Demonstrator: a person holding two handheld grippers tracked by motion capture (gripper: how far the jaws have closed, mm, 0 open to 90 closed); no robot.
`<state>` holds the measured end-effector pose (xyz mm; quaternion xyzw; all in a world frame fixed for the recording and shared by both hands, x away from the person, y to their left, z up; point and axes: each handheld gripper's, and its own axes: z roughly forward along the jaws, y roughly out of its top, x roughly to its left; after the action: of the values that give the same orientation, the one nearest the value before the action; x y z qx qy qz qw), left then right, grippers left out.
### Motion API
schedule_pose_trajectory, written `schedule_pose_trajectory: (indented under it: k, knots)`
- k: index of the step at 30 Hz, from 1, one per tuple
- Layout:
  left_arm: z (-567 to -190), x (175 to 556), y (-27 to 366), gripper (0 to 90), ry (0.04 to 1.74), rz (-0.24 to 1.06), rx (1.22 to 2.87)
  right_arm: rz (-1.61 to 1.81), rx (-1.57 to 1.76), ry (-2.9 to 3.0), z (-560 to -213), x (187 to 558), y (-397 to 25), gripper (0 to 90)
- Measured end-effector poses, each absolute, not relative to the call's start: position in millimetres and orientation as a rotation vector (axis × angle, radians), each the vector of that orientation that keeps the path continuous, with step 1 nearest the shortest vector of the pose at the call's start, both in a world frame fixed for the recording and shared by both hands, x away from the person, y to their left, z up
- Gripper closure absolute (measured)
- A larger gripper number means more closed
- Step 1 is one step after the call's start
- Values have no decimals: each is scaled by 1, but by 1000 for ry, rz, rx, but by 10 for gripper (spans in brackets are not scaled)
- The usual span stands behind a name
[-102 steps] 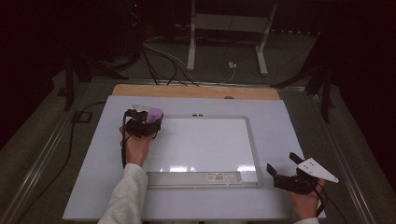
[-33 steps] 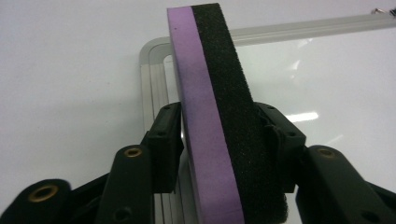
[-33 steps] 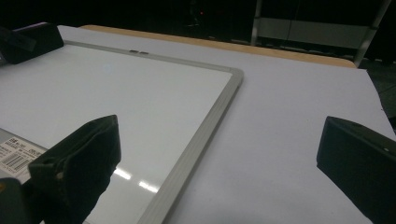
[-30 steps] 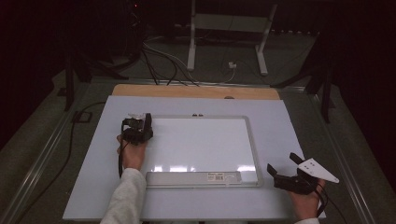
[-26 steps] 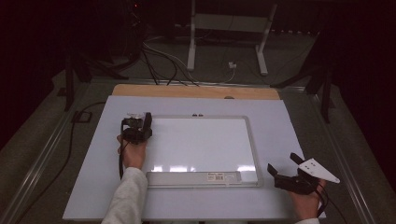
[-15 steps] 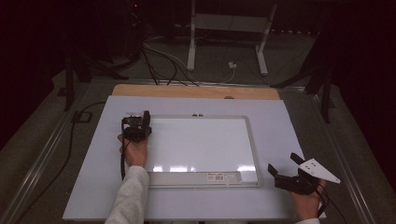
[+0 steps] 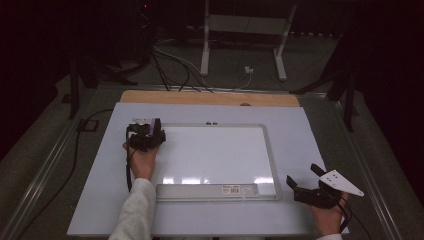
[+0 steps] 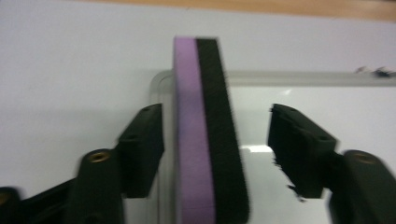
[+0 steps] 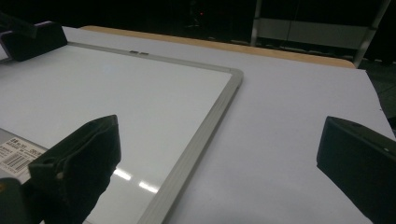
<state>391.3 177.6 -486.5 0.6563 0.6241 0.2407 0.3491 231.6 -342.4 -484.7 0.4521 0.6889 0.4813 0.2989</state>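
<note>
**A:** Where does the work stand?

**B:** At the far left corner of the whiteboard [image 7: 215, 155]. The left gripper [image 7: 146, 131] hangs over that corner, and an eraser [image 8: 208, 140], purple on one side and black felt on the other, stands on edge between its jaws.

**A:** Gripped?

**B:** It seems not. In the left gripper view the jaws stand apart: one lies just beside the purple face, the other well clear of the felt with white board showing between. The eraser looks to be resting on the board's frame, either just released or about to be taken; I cannot tell which.

**A:** And the other hand?

**B:** The right gripper [image 7: 306, 189] rests on the table [image 7: 300, 125] just off the board's near right corner, jaws wide, holding nothing. From its camera the eraser [image 9: 32, 39] is a dark block at the board's far corner.

**A:** Any writing left on the board?

**B:** None that these frames show; the surface reads clean, with only glare along its near edge.

**A:** So what does the next move call for?

**B:** As I judge it, a decision at that corner: close squarely on both faces to lift the eraser, or back straight off without tipping it.
</note>
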Motion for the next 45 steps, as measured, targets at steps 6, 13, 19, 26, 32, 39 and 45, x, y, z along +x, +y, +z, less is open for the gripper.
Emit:
schedule_pose_trajectory:
  k: [6, 13, 19, 26, 32, 39, 45]
  knots:
    - [-469, 376, 185, 185, 1490, 626, 1679, 1284, 1201, 1827, -484, 231, -343, 0]
    - [-445, 338, 200, 83, 1316, 648, 1644, 1288, 1196, 1829, -484, 231, -341, 0]
    - [-442, 303, 206, 10, 1190, 674, 1664, 1292, 1187, 1836, -484, 230, -339, 0]
    - [-450, 269, 215, 5, 1109, 716, 1671, 1300, 1178, 1839, -483, 229, -336, 0]
    - [-458, 251, 230, 5, 1110, 730, 1637, 1305, 1177, 1840, -483, 229, -336, 0]
    - [-469, 235, 241, 6, 1129, 771, 1640, 1312, 1171, 1838, -482, 228, -334, 0]
    - [-467, 228, 250, 6, 1140, 801, 1579, 1313, 1171, 1843, -482, 229, -334, 0]
